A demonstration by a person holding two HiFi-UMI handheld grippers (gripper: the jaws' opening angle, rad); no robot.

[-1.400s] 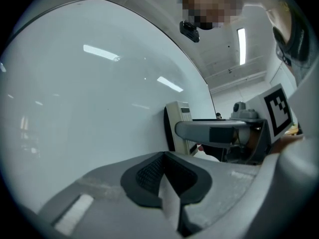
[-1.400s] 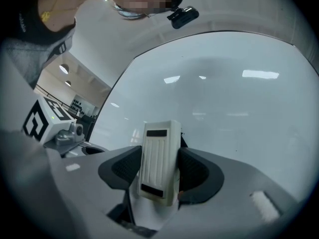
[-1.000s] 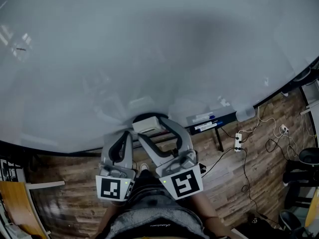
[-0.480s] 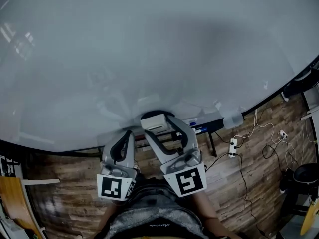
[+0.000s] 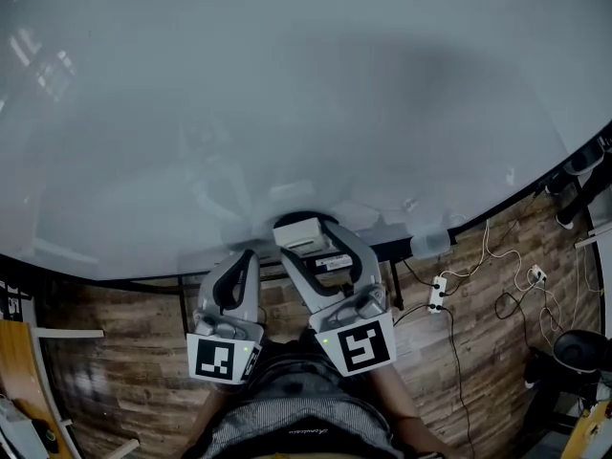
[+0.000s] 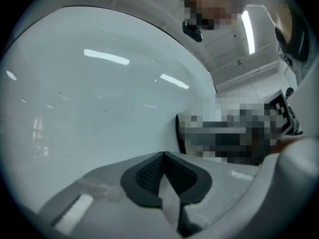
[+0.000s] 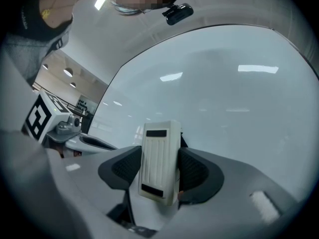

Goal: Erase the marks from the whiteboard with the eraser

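We see the right gripper (image 5: 306,245) closed on the eraser (image 5: 297,233). In the right gripper view its two dark padded jaws are spread just as wide as the eraser (image 7: 159,161) and press on its long sides. The pale, ribbed block stands upright between them, its far end reaching past the jaw tips toward the whiteboard (image 7: 239,98). From the head view, the eraser sits at the lower edge of the whiteboard (image 5: 287,94), close in front of it. We cannot tell from any view whether it touches the surface.

The left gripper (image 5: 241,264) hangs just beside the right one, on its left and a little lower, near the board's bottom edge. In the left gripper view we see the jaws of the left gripper (image 6: 163,157) pressed together, the dark pads meeting along one line with nothing between them, and the whiteboard (image 6: 99,93) filling the space beyond. Each gripper carries its marker cube toward us, the left cube (image 5: 222,360) and the right cube (image 5: 356,344) side by side above the person's lap.

Below the board we see a wooden floor (image 5: 115,352), where a white power strip (image 5: 436,295) lies to the right with loose cables (image 5: 497,285) around it.
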